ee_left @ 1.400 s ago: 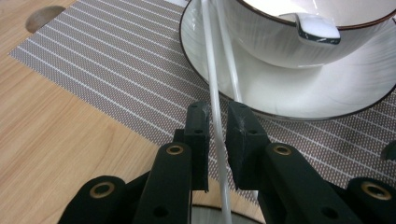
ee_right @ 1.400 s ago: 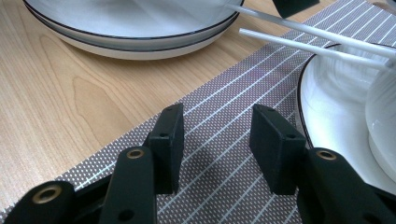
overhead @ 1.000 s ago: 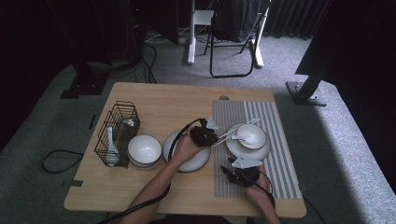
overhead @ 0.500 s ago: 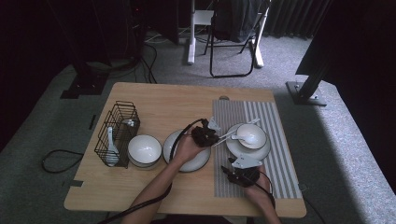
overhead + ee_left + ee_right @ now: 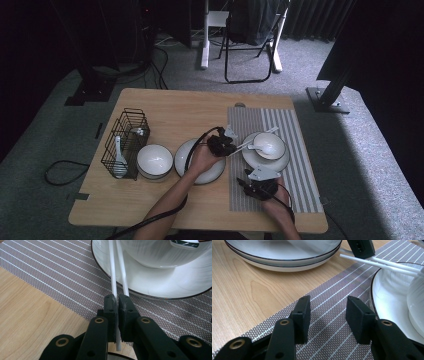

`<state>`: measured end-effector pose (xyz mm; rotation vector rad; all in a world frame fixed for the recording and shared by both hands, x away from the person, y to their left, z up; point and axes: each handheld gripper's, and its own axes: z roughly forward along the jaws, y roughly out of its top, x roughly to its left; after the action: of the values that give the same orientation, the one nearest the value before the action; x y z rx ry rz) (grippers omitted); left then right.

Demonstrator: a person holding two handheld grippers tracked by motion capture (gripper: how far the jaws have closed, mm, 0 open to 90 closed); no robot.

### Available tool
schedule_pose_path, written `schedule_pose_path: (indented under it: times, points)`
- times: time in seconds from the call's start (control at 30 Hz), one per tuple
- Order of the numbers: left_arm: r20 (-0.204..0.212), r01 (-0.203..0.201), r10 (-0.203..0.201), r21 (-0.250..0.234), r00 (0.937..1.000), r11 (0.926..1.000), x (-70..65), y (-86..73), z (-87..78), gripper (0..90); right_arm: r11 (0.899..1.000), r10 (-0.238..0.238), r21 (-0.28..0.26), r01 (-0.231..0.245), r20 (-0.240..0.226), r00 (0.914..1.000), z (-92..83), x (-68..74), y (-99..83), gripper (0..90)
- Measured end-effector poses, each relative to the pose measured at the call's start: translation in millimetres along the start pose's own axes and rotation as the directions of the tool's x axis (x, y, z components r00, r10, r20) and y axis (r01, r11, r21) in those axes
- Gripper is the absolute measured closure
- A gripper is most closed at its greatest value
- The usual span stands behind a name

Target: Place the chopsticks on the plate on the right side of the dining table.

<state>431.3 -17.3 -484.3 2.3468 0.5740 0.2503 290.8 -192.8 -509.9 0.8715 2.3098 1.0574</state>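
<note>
A pair of white chopsticks (image 5: pixel 112 270) leans on the rim of a black-edged white plate (image 5: pixel 160 282) that carries a white bowl (image 5: pixel 160 252) with a spoon in it. My left gripper (image 5: pixel 117 302) is shut on the chopsticks near their lower ends. In the high view this gripper (image 5: pixel 222 145) sits between the two plates, and the chopsticks (image 5: pixel 255 140) run right toward the bowl (image 5: pixel 269 145). My right gripper (image 5: pixel 328 315) stands open just above the striped placemat (image 5: pixel 332 302), with nothing between its jaws. In the high view it (image 5: pixel 246 183) is in front of the bowl's plate (image 5: pixel 265 162).
An empty large white plate (image 5: pixel 200 162) and a second white bowl (image 5: pixel 154 160) sit left of the placemat (image 5: pixel 300 170). A black wire basket (image 5: pixel 125 142) holding a white spoon stands at the table's left. A folding chair (image 5: pixel 247 45) is beyond the far edge.
</note>
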Motion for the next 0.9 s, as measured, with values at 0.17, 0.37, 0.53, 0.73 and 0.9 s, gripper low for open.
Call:
schedule_pose_path:
  times: [0.17,0.37,0.53,0.73,0.9]
  points:
    - [0.007,0.007,-0.007,-0.004,1.0,1.0,0.4,0.4,0.1,85.9,1.0,-0.004,0.001,0.004,0.001,1.0,0.3,0.1,0.1,54.5]
    - [0.028,0.049,-0.047,-0.053,0.9985,0.9974,1.9,-2.8,-4.6,79.3,1.0,0.003,-0.001,-0.003,0.003,1.0,-0.8,-0.6,-0.2,54.1]
    - [0.022,0.037,-0.036,-0.066,0.9991,0.9971,-2.6,-0.2,-10.3,73.8,1.0,0.002,-0.003,-0.002,0.004,1.0,-1.2,-1.1,-0.2,54.0]
    - [0.003,0.014,-0.014,-0.044,0.9999,0.9989,-9.8,-2.0,-7.4,65.1,1.0,0.005,-0.003,-0.005,0.004,1.0,-1.5,-0.8,-0.2,54.0]
    - [-0.012,0.011,-0.011,-0.012,0.9999,0.9999,-10.1,-7.0,-1.5,65.2,1.0,0.007,-0.005,-0.007,0.005,1.0,-1.9,-1.5,-0.3,54.0]
